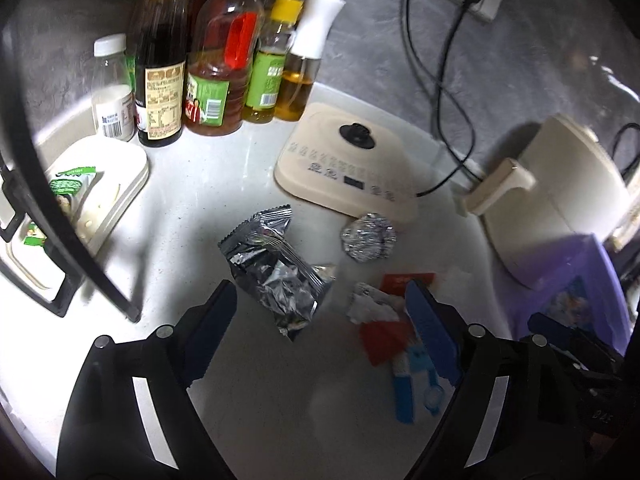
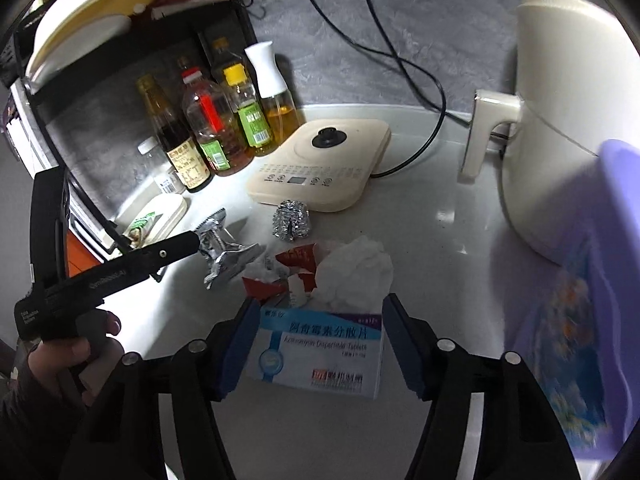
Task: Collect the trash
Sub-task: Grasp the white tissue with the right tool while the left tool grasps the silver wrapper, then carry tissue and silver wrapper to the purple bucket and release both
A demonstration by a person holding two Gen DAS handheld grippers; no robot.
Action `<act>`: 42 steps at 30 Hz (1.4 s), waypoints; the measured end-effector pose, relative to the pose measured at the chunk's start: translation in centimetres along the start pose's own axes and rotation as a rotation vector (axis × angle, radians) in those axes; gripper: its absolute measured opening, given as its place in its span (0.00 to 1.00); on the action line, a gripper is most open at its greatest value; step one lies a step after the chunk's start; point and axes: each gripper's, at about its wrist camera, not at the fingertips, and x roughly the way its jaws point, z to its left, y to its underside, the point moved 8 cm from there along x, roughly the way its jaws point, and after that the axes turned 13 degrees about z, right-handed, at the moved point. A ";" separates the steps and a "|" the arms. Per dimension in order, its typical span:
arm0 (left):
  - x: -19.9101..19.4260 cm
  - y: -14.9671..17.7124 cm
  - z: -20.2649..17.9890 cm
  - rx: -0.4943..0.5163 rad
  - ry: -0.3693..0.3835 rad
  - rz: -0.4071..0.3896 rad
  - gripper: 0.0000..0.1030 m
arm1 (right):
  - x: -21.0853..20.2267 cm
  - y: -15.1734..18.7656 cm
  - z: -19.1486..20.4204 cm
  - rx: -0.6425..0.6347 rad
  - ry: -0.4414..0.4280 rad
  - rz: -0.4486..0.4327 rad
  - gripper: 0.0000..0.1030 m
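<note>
Left gripper (image 1: 320, 312): spread wide above crumpled foil snack wrapper (image 1: 276, 268).
Right gripper (image 2: 316, 344): spread, fingers flanking medicine tablet box (image 2: 320, 352) on white countertop (image 2: 440, 248).

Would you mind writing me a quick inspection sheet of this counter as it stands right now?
Surface: white countertop, lit, littered in the middle.
Job's things: silver snack wrapper, foil ball, torn red packet, crumpled tissue, medicine box.
Clutter: oil and sauce bottles, kettle base, air fryer, purple bin.
Grippers: left gripper open, empty, by the wrapper; right gripper open, astride the medicine box.
Cables: two black cords plugged into wall sockets.
Surroundings: grey wall, dish rack.
</note>
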 end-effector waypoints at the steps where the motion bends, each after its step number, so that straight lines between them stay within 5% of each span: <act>1: 0.7 -0.1 0.1 -0.009 -0.004 0.010 0.83 | 0.6 -0.4 -0.1 0.002 -0.003 0.007 0.58; 13: 5.9 -1.5 2.2 -0.102 -0.067 0.068 0.81 | 7.5 -3.2 -1.3 0.003 -0.003 0.137 0.57; 14: 6.1 -1.6 2.3 -0.105 -0.066 0.074 0.70 | 8.1 -3.2 -1.4 0.003 0.000 0.155 0.54; 16: 6.2 -1.6 2.4 -0.109 -0.084 0.081 0.48 | 8.8 -3.1 -1.5 0.009 0.000 0.176 0.14; 17: 6.2 -1.4 2.3 -0.121 -0.064 0.096 0.34 | 8.7 -3.1 -1.6 0.010 0.002 0.167 0.14; 19: 5.5 -1.3 2.2 -0.125 -0.066 0.086 0.24 | 7.5 -3.5 -1.3 0.003 -0.004 0.120 0.11; 42: -10.7 -4.0 -9.1 0.101 0.077 -0.183 0.23 | -12.8 -6.3 -1.0 0.058 -0.048 -0.259 0.12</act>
